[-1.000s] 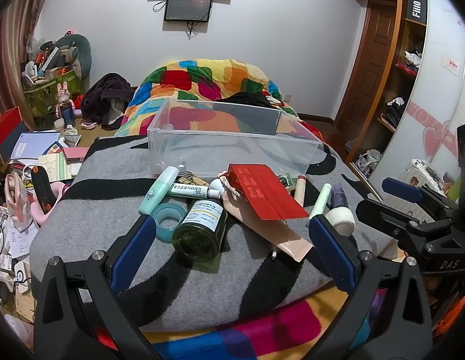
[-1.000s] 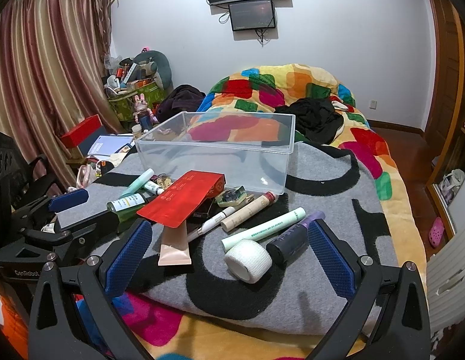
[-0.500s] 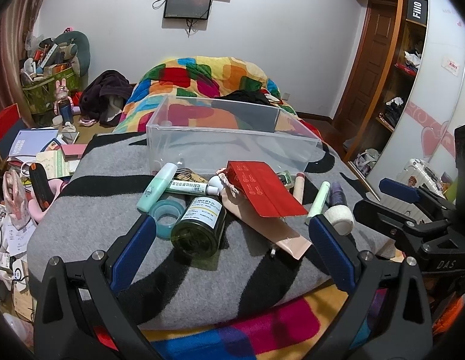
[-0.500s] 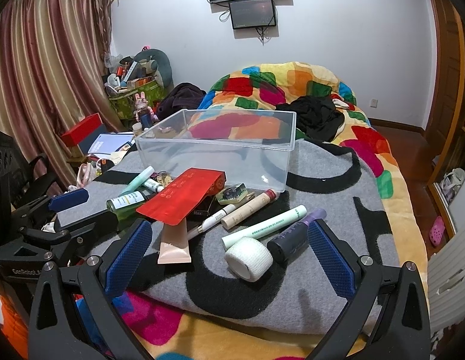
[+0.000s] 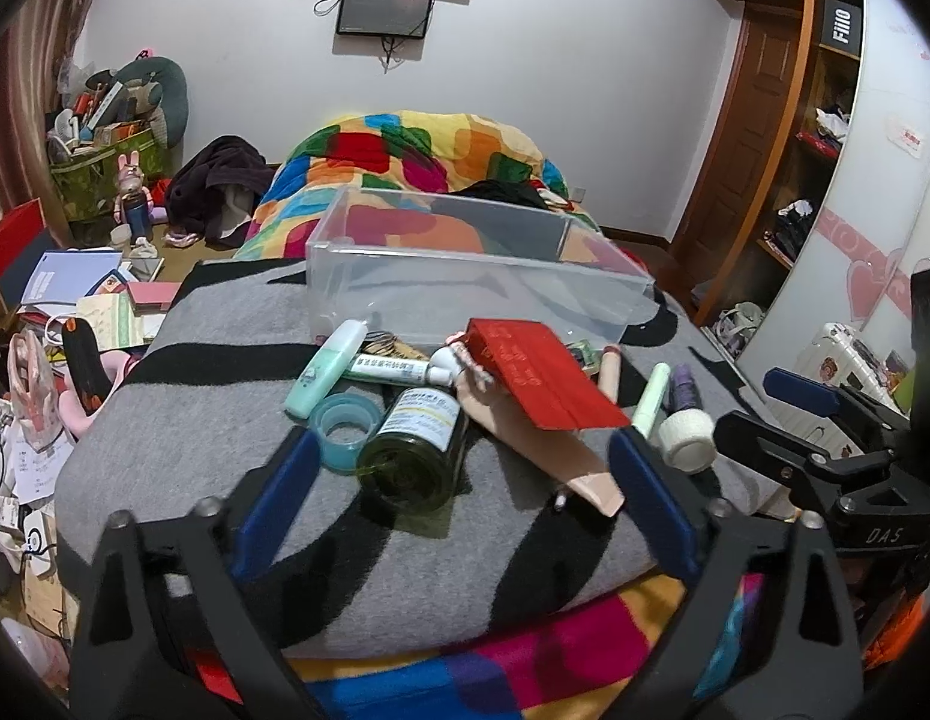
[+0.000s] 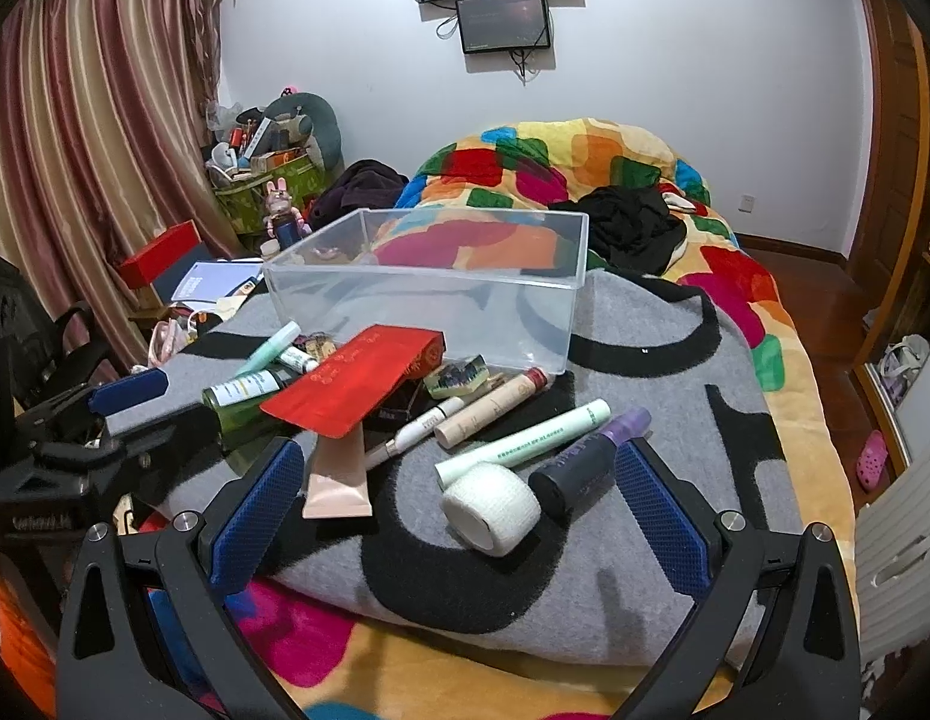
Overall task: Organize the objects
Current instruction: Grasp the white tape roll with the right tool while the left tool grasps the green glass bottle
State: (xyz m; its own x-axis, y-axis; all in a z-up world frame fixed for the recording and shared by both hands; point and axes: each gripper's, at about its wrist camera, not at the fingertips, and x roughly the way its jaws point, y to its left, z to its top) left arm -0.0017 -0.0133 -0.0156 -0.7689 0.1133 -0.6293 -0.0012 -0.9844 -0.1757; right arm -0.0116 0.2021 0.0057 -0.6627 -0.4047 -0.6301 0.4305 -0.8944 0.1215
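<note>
Both grippers hang over the near edge of the bed with their blue-padded fingers spread wide and nothing held: the left gripper (image 5: 459, 498) faces a green glass bottle (image 5: 420, 450) lying beside a roll of tape (image 5: 345, 429), and the right gripper (image 6: 459, 510) faces a white bandage roll (image 6: 492, 507) touching a dark purple tube (image 6: 591, 459). Beyond them a red envelope (image 6: 357, 387) rests tilted across a peach tube (image 6: 339, 474), amid other tubes scattered on the grey blanket (image 6: 645, 396). Behind the heap stands a clear plastic box (image 6: 429, 294), on the same blanket.
</note>
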